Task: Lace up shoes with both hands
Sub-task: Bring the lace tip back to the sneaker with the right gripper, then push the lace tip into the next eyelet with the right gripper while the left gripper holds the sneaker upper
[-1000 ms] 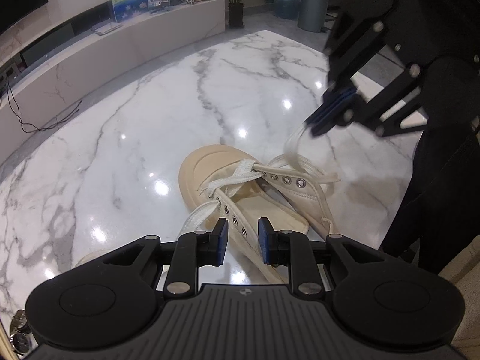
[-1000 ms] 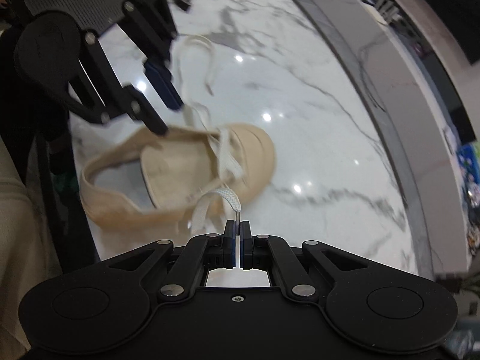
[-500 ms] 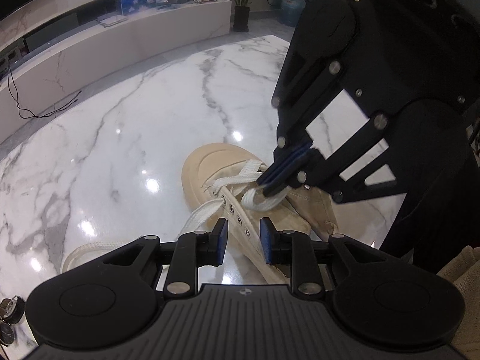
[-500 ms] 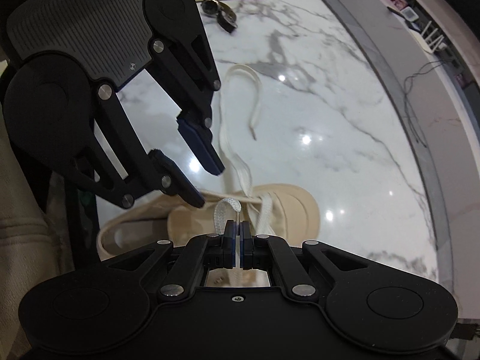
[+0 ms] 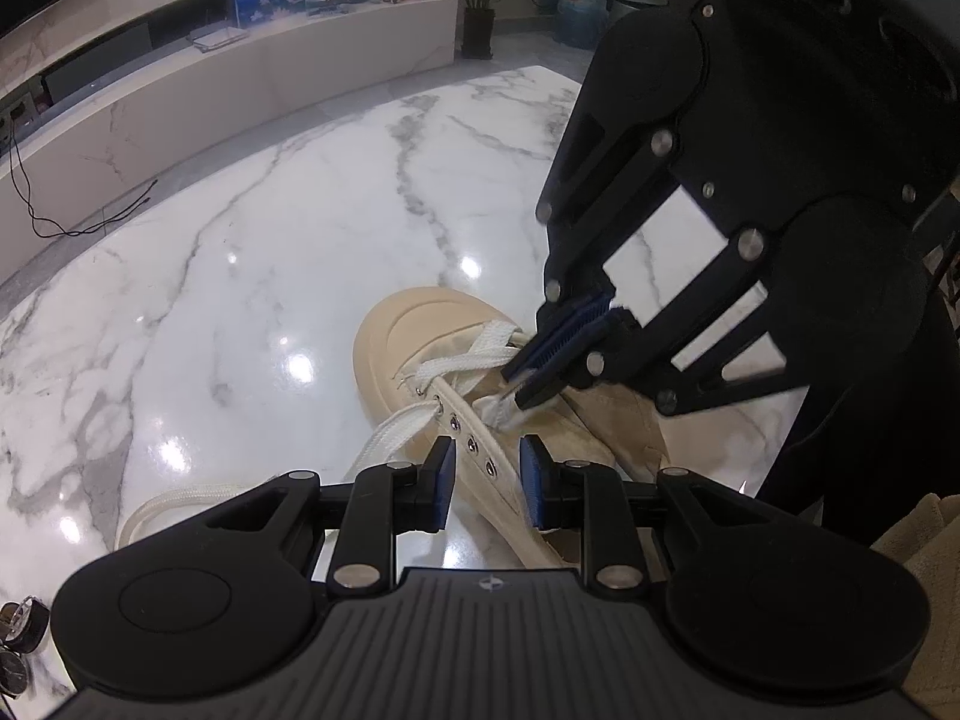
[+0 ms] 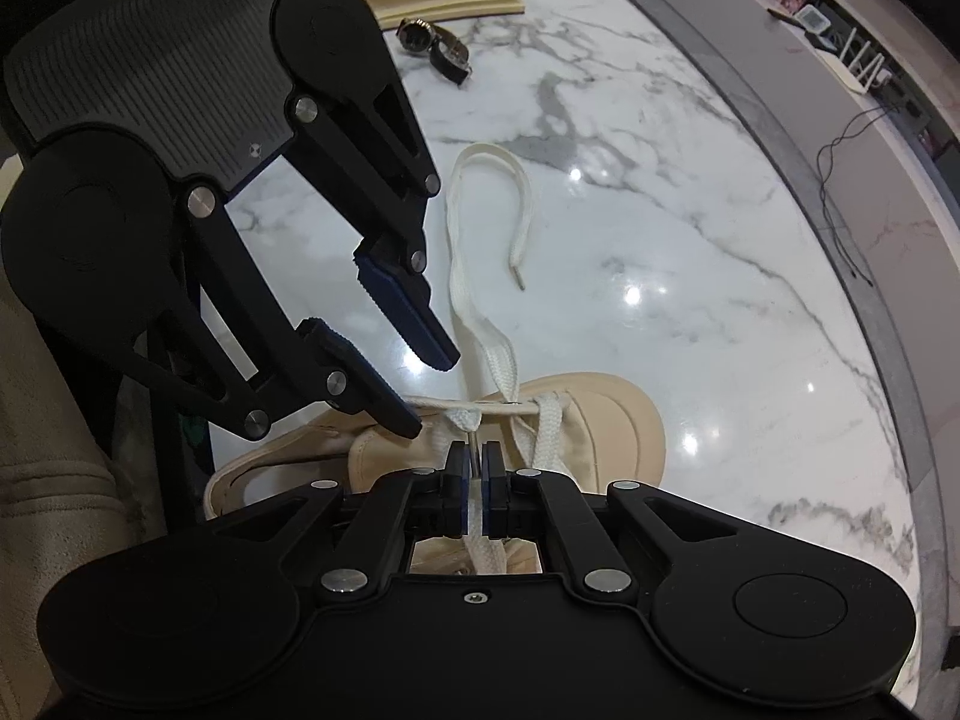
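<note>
A beige shoe (image 5: 540, 414) lay on the marble table (image 5: 270, 276), toe pointing away from the left gripper (image 5: 485, 483) and its eyelet row running back toward that gripper. The left gripper's blue pads (image 5: 443, 483) stood apart, with the near eyelet strip seen in the gap between them; whether they touched it could not be told. The right gripper (image 6: 474, 495) came down over the tongue, just beyond the left one, its pads pressed together on the white lace (image 6: 480, 546). The lace's metal tip (image 6: 473, 450) stuck out past those pads, pointing at the shoe's far eyelet row. From the left view the same pinched stretch of lace showed as a small white bunch under the right gripper's tips, just beside the second or third eyelet. The lace's other end (image 6: 519, 282) ran out from the shoe, looped across the table and lay loose, well clear of both grippers. Two watches (image 6: 435, 45) sat far off near the table's edge.
</note>
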Tool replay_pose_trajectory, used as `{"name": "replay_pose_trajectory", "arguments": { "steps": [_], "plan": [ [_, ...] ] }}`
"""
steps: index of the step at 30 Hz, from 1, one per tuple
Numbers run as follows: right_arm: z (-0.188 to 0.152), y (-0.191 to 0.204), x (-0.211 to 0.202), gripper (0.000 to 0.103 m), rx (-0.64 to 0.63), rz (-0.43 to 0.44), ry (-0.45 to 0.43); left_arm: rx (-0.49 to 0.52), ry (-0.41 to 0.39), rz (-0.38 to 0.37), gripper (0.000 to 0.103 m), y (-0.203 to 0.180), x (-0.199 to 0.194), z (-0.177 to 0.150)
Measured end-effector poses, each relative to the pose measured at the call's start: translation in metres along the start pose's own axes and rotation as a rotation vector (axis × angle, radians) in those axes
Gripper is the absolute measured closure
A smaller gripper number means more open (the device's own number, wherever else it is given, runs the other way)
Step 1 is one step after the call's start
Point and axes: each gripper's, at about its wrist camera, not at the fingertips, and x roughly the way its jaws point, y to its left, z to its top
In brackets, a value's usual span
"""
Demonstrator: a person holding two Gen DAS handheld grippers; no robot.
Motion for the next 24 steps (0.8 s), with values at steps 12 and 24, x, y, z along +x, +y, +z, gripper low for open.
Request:
{"name": "replay_pose_trajectory", "arguments": {
  "steps": [12, 24],
  "plan": [
    [-0.009, -0.007, -0.011, 0.087, 0.056, 0.011, -0.053, 0.019, -0.003, -0.005, 0.090, -0.005, 0.002, 0.003],
    [-0.002, -0.005, 0.013, 0.086, 0.009, 0.048, -0.054, -0.018, 0.004, 0.002, 0.090, 0.006, 0.003, -0.002]
  ]
}}
